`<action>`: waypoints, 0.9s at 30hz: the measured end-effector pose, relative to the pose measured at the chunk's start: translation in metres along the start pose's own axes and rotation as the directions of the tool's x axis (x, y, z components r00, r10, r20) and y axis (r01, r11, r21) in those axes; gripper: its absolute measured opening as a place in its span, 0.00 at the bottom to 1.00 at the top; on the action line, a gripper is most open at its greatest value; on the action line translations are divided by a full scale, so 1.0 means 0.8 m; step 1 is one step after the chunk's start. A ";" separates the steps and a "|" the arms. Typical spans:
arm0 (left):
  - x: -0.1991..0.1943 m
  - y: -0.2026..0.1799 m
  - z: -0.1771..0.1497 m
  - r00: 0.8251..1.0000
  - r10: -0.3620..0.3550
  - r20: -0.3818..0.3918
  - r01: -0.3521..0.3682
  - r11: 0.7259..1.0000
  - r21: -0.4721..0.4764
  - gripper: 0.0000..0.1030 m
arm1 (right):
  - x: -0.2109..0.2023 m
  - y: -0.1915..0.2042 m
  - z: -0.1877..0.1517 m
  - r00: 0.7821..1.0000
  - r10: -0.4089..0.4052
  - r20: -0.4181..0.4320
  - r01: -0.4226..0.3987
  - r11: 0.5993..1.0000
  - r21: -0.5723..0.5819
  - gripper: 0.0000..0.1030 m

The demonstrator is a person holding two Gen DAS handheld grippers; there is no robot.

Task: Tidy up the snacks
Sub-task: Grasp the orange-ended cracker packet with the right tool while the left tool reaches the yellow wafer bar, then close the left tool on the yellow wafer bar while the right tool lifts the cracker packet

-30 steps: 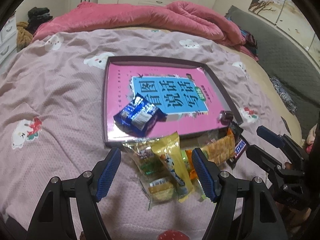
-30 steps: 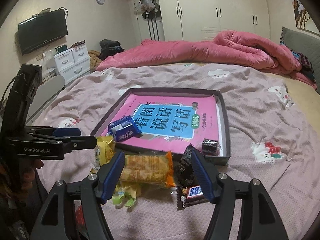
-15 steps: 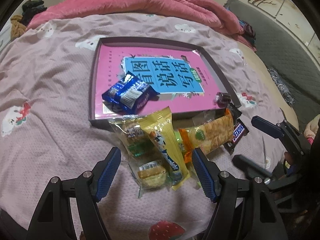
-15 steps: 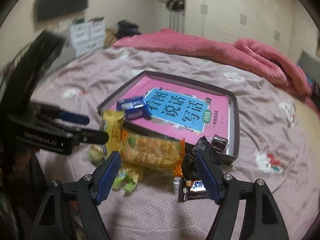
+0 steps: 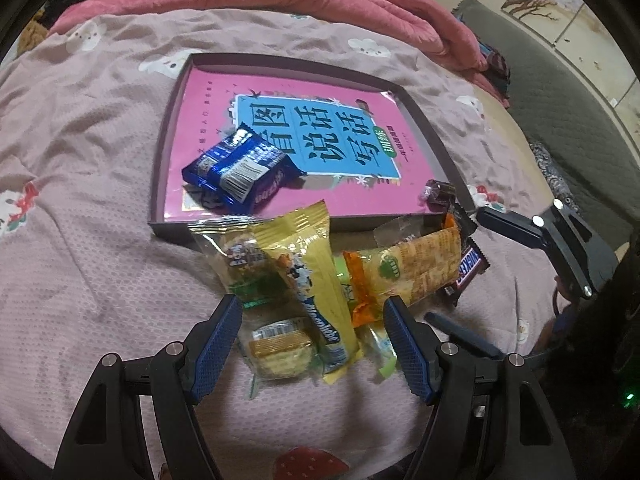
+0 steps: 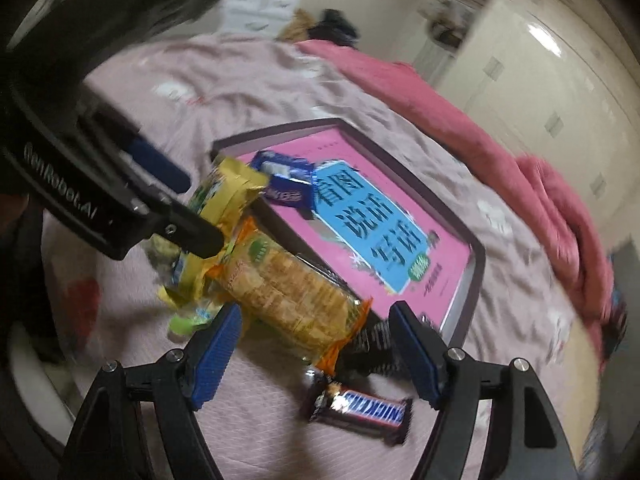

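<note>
Where snacks [image 5: 304,280] pile, tray [image 5: 160,184] behind, seemingly touching.

Left gripper [image 5: 312,344] has advanced and lowered; its spread jaws now flank the yellow packet [image 5: 316,280], previously ahead of them. Right gripper [image 6: 316,344] has swung left, closing on the orange cracker pack [image 6: 288,292].

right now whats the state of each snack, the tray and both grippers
left gripper: open, straddling the yellow packet
right gripper: open, at the cracker pack
tray: holds a pink book
blue packet: in tray, on the book
yellow packet: on bed, outside tray
cracker pack: on bed, sealed
snickers bar: on bed, wrapped
</note>
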State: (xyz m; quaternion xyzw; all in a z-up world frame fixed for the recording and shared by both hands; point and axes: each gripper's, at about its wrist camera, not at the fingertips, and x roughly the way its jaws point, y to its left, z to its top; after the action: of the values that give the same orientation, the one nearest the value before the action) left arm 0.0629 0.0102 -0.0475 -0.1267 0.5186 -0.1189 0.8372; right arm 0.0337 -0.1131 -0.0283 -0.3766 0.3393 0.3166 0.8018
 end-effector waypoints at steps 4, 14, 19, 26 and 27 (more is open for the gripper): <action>0.003 0.001 0.002 1.000 -0.015 -0.004 0.015 1.000 -0.011 0.72 | 0.015 0.006 0.007 0.999 0.034 -0.017 -0.036 0.991 -0.129 0.73; 0.011 0.003 0.008 0.999 -0.047 -0.008 0.047 0.998 -0.039 0.65 | 0.036 0.009 0.013 0.989 0.135 -0.054 -0.145 0.957 -0.251 0.55; 0.014 0.001 0.009 0.998 -0.061 -0.013 0.060 0.997 -0.040 0.61 | 0.038 0.002 0.003 0.982 0.179 -0.067 -0.187 0.970 -0.156 0.34; 0.022 0.000 0.011 0.998 -0.056 -0.032 0.054 0.997 -0.050 0.44 | 0.013 -0.036 -0.020 0.967 0.251 0.047 -0.255 0.936 0.245 0.34; 0.023 0.000 0.011 0.998 -0.053 -0.033 0.051 0.997 -0.051 0.42 | 0.009 -0.041 -0.024 0.967 0.249 0.063 -0.256 0.920 0.298 0.34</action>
State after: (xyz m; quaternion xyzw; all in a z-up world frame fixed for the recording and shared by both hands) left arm 0.0789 0.0045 -0.0591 -0.1590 0.5324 -0.1296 0.8212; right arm 0.0567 -0.1441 -0.0306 -0.1985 0.4200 0.3657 0.8065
